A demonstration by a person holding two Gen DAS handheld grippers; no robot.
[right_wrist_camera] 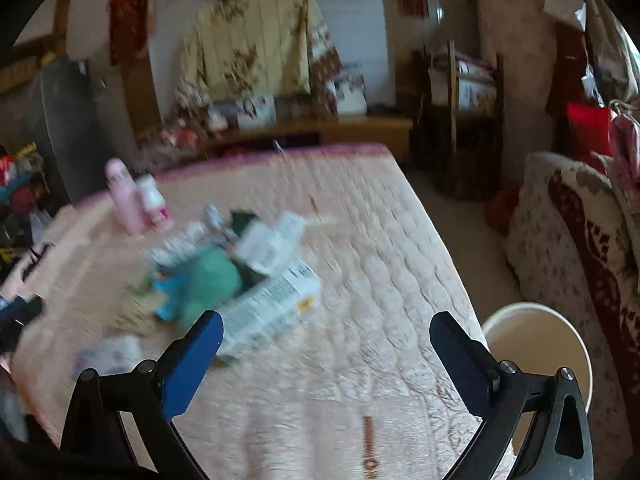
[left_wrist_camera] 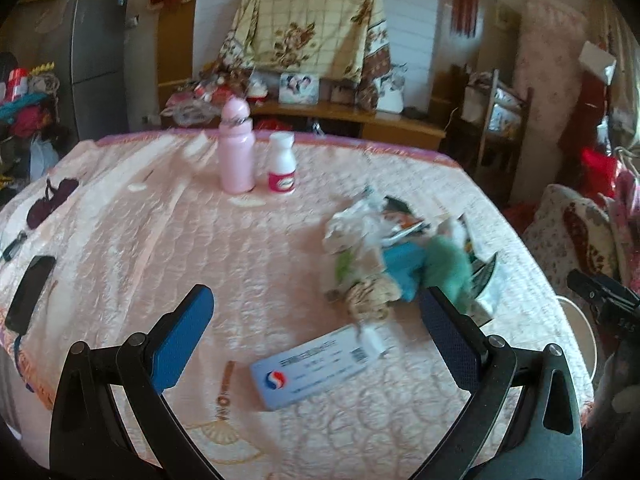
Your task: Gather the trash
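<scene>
A heap of trash lies on the pink quilted table: crumpled paper, a blue and green wad, torn packets. A flat grey-blue box lies in front of it. My left gripper is open and empty above the table's near side, the box between its fingers. In the right wrist view the heap is blurred, with a white printed carton at its near edge. My right gripper is open and empty, just right of the heap. A white bin stands beside the table's right edge.
A pink bottle and a small white bottle stand at the table's far side. A black phone and dark hair ties lie at the left edge. A patterned sofa is right of the bin.
</scene>
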